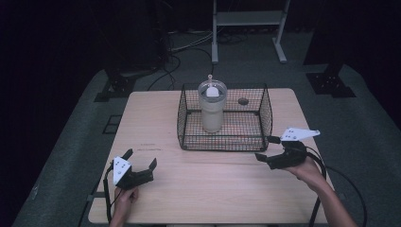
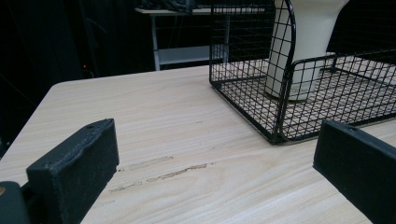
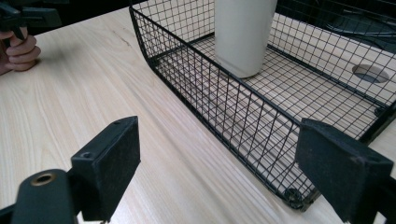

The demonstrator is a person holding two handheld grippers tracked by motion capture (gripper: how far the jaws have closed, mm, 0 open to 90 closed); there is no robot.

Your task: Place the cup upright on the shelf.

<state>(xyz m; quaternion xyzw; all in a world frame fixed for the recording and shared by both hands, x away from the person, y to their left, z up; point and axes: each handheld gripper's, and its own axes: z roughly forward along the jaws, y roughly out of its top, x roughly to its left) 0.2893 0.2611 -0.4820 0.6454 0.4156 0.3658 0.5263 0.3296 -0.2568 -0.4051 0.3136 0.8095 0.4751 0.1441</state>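
Note:
A black wire basket (image 1: 222,148) stands on the far middle of the wooden table (image 1: 208,184). Inside it, upright toward its left side, is a cream tumbler (image 1: 212,111) with a clear lid. My left gripper (image 1: 141,158) rests near the table's front left, open, with nothing between its jaws; it faces the basket (image 2: 243,46) and tumbler (image 2: 303,42) from a distance. My right gripper (image 1: 265,148) is open just beside the basket's front right corner, its jaws level with the basket's lower wire wall (image 3: 224,107); the tumbler (image 3: 240,32) stands beyond.
A round hole (image 1: 243,101) in the tabletop shows through the basket's back right. Behind the table stand a metal shelf frame (image 1: 248,19), floor cables (image 1: 189,45) and black stand bases (image 1: 331,80). Bare wood lies between the two grippers.

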